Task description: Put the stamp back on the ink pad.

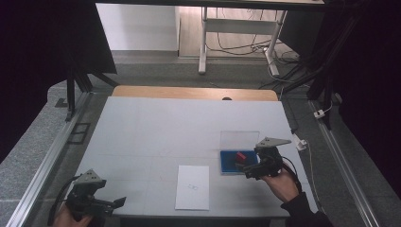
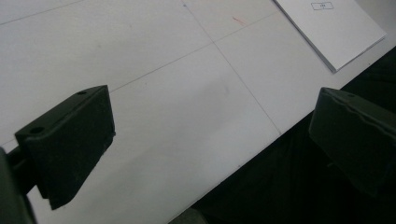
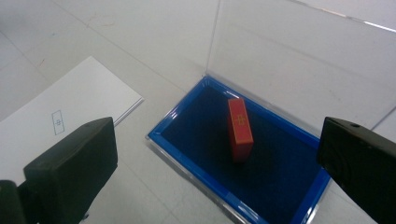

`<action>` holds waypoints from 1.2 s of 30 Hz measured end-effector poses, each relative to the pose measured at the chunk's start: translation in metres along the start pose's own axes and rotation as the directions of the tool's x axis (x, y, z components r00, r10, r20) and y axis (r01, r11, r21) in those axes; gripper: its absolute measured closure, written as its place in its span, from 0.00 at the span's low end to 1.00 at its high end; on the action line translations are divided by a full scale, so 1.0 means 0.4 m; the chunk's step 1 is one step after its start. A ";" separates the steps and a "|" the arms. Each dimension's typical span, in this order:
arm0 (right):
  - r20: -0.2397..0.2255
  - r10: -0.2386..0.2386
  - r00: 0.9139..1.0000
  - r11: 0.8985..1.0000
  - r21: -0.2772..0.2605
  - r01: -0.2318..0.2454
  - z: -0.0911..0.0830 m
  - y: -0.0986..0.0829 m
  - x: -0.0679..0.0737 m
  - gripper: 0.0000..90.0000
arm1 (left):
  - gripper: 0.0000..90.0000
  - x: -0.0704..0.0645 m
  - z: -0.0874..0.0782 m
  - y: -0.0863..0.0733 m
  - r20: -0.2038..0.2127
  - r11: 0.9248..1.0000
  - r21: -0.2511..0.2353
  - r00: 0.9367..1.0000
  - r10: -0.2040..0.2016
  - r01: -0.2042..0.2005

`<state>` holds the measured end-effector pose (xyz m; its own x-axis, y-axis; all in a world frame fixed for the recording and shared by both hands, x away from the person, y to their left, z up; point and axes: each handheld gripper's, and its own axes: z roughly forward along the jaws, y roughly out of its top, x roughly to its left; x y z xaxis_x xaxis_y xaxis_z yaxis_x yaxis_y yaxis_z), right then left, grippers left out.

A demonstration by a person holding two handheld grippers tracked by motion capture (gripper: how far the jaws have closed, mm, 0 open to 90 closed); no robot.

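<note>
A: Starting from the biggest thing, what is lying there?

B: A broad rectangular table (image 1: 156,127), its matte white top faintly scored with thin grid lines, is taking up most of the high view. A strip of bare wood is showing along its far edge.

A: And on it?

B: A flat white sheet of paper (image 1: 192,187), smooth and rectangular with a tiny printed box at its middle, is lying near the table's front edge. Just to the right of that paper a shallow blue tray (image 1: 228,163) is sitting, lined with dark, velvety blue and rimmed in brighter glossy blue. Its clear, rigid plastic lid (image 1: 239,140) is standing open behind it.

A: What is inside the tray?

B: A small red block (image 3: 240,129), an oblong box shape with gold markings on its top face, is resting on the lining near the middle, touching nothing else.

A: Where are the grippers?

B: The right gripper (image 3: 224,163) is hovering just over the tray's right side, its blocky black jaws spread wide with the red block lying between and beyond them, untouched. The left gripper (image 2: 210,140) is hanging at the table's front left corner, well away from the tray, jaws likewise spread wide over bare tabletop and the table's edge.
</note>
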<state>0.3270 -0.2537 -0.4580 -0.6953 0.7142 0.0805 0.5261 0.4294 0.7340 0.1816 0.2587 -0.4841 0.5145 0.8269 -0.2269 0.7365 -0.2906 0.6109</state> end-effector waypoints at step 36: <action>0.101 0.085 0.991 0.996 -0.050 -0.080 -0.161 -0.114 0.006 0.00 | 0.00 0.003 -0.001 0.000 0.007 1.000 -0.004 1.000 -0.008 0.008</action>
<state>0.2698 -0.3073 -0.4479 -0.5951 0.8002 0.0739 0.5547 0.3425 0.7582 0.1820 0.2600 -0.4842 0.5114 0.8260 -0.2370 0.7389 -0.2819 0.6120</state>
